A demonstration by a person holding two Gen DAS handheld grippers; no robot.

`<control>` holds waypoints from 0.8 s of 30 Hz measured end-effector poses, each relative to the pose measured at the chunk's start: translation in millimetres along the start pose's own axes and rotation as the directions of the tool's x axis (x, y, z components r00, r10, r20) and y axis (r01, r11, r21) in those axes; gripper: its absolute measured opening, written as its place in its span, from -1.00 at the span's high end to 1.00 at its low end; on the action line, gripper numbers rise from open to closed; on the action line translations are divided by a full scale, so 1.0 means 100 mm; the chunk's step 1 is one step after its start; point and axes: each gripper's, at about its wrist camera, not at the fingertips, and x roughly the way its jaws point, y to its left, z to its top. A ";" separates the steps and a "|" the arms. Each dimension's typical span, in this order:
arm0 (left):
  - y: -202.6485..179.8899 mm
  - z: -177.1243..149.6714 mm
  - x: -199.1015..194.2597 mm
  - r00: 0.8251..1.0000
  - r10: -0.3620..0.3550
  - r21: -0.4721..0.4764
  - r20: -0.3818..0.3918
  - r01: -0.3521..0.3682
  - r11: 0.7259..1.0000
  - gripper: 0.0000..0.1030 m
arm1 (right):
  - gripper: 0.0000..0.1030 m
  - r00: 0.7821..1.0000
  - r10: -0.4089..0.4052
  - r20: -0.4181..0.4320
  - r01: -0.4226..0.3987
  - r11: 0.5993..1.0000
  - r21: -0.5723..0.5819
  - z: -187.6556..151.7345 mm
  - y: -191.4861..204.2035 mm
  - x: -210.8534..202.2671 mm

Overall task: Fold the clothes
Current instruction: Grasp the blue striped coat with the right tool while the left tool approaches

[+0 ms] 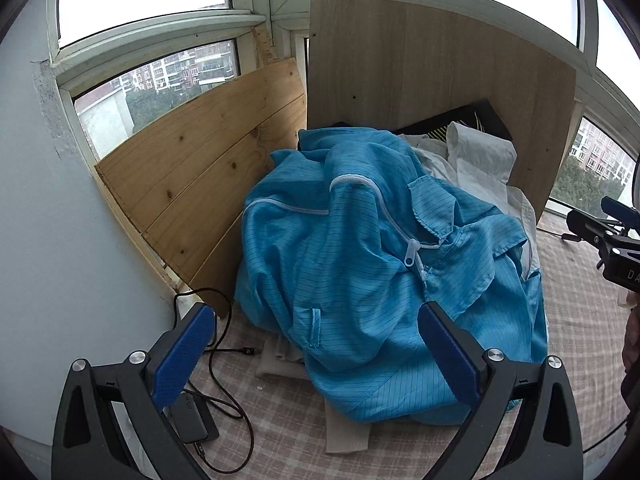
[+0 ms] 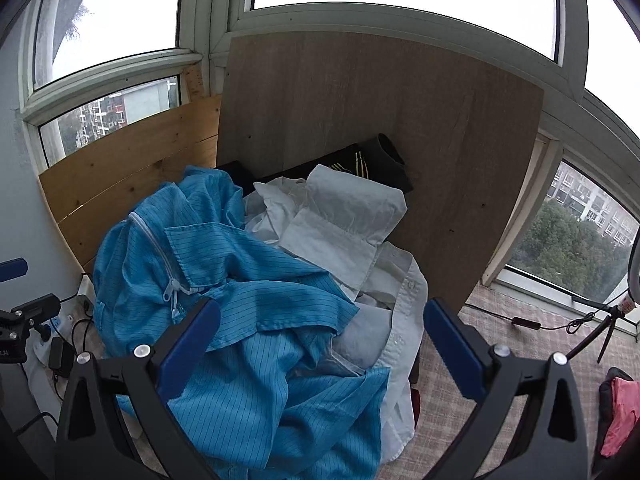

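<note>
A crumpled blue pinstriped zip-front jacket (image 1: 360, 248) lay heaped on a checked beige cloth surface (image 1: 288, 420), its back edge against a grey-brown laminate board (image 1: 420, 68) and a pale pine plank panel (image 1: 208, 160), with a rumpled white button shirt (image 2: 344, 220) bunched along its right side. The left gripper (image 1: 320, 356) and right gripper (image 2: 320, 340) hovered above the pile, blue-padded fingers spread wide and holding nothing. Bare cloth lay open to the right, while a black cable (image 1: 236, 392) and black charger brick (image 1: 192, 416) crowded the near-left corner.
</note>
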 end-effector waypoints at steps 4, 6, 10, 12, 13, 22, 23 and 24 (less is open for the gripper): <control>0.01 -0.12 0.17 0.999 -0.012 -0.009 -0.044 0.012 1.000 -0.99 | -0.99 0.998 0.026 -0.056 -0.029 0.998 -0.060 -0.01 -0.09 0.44; 0.03 -0.17 0.23 0.998 -0.016 -0.017 -0.061 0.015 1.000 -0.99 | -0.98 0.993 0.044 -0.109 -0.052 0.996 -0.071 0.01 -0.09 0.69; 0.12 -0.22 0.32 0.996 -0.015 -0.044 -0.090 0.011 0.999 -0.99 | -0.98 0.971 0.120 -0.209 -0.132 0.990 -0.045 0.02 -0.02 1.11; 0.19 -0.24 0.35 0.995 -0.014 -0.064 -0.102 0.008 0.998 -0.99 | -0.47 0.959 0.134 -0.250 -0.152 0.987 -0.053 -0.02 0.05 1.24; 0.23 -0.25 0.37 0.994 -0.013 -0.074 -0.107 0.005 0.997 -0.99 | -0.23 0.952 0.146 -0.270 -0.167 0.984 -0.057 -0.05 0.08 1.29; 0.40 -0.23 0.46 0.991 -0.026 -0.122 -0.129 0.010 0.992 -0.98 | 0.77 0.939 0.225 -0.259 -0.238 0.971 -0.017 -0.10 0.10 1.09; 0.39 -0.22 0.46 0.991 -0.028 -0.121 -0.129 0.013 0.993 -0.98 | 0.80 0.938 0.234 -0.255 -0.246 0.969 -0.017 -0.11 0.10 1.03; 0.39 -0.21 0.46 0.991 -0.030 -0.120 -0.128 0.015 0.993 -0.99 | 0.84 0.936 0.246 -0.252 -0.257 0.966 -0.011 -0.11 0.09 0.98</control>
